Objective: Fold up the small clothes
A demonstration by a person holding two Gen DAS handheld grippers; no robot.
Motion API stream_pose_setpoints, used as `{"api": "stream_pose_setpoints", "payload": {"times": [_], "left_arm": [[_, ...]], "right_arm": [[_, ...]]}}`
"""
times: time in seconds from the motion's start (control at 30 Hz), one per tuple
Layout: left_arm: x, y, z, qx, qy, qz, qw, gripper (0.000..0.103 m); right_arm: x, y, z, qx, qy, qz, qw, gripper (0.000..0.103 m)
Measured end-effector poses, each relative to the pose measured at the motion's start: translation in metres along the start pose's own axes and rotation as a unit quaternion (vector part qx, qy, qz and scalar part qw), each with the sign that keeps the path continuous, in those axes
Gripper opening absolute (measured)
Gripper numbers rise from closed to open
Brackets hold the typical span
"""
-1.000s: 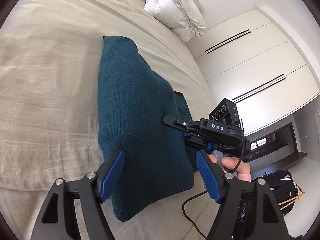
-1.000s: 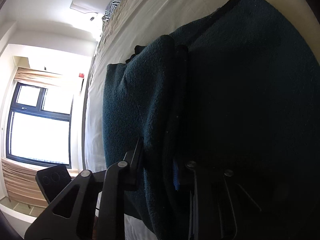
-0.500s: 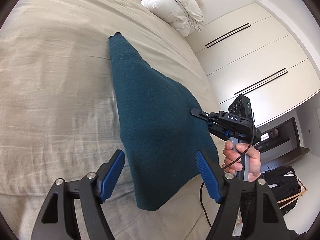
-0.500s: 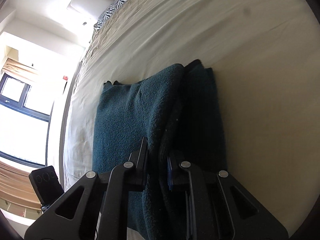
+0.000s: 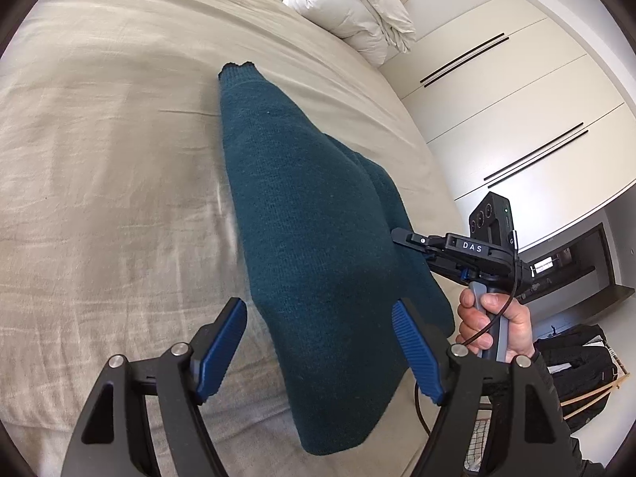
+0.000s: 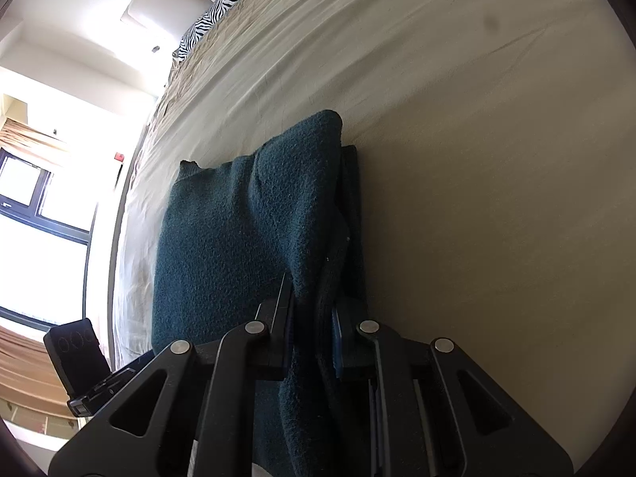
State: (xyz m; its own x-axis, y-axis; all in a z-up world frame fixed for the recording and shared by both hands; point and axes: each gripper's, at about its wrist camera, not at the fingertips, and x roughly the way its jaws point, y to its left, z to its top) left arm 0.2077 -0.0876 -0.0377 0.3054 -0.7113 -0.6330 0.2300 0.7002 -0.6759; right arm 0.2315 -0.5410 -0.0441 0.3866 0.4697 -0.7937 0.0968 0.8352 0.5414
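Garment: a dark teal knitted garment (image 5: 314, 234) lies folded lengthwise on the beige bed (image 5: 99, 183). Its far narrow end rests on the sheet; its near edge is lifted clear of the bed.
Right gripper: the right gripper (image 6: 314, 342) is clamped onto a thick bunched edge of the garment (image 6: 222, 254), cloth filling the space between its two fingers. In the left wrist view it (image 5: 401, 234) meets the garment's right side, held by a hand (image 5: 493, 326).
Left gripper: the left gripper (image 5: 318, 353) is spread wide and holds nothing; the garment's near lifted part hangs between its blue pads (image 5: 222, 342).
Background: a white duvet (image 5: 349, 4) is bundled at the far end.
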Motion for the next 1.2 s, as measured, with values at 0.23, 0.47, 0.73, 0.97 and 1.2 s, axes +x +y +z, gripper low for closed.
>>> {"api": "stream_pose_setpoints", "payload": {"times": [0.23, 0.47, 0.73, 0.97, 1.2], "left_arm": [[0.009, 0.007, 0.003, -0.016, 0.005, 0.016, 0.9997, 0.080], [0.017, 0.008, 0.023, -0.028, 0.004, 0.006, 0.9996, 0.082], [0.045, 0.008, 0.034, -0.036, 0.035, 0.012, 0.9987, 0.082], [0.053, 0.002, 0.033, -0.025, 0.044, 0.048, 0.9976, 0.055], [0.026, -0.001, 0.022, -0.018, 0.026, 0.043, 0.9986, 0.042]], "right_arm": [[-0.036, -0.002, -0.011, 0.019, -0.033, 0.010, 0.999, 0.027], [-0.056, -0.021, -0.015, 0.043, -0.035, 0.063, 0.996, 0.068], [-0.020, -0.035, -0.024, 0.055, 0.022, 0.113, 0.992, 0.051], [-0.008, -0.015, -0.031, 0.032, 0.035, 0.067, 0.997, 0.027], [-0.024, 0.043, -0.043, -0.044, -0.005, -0.023, 0.999, 0.022]]}}
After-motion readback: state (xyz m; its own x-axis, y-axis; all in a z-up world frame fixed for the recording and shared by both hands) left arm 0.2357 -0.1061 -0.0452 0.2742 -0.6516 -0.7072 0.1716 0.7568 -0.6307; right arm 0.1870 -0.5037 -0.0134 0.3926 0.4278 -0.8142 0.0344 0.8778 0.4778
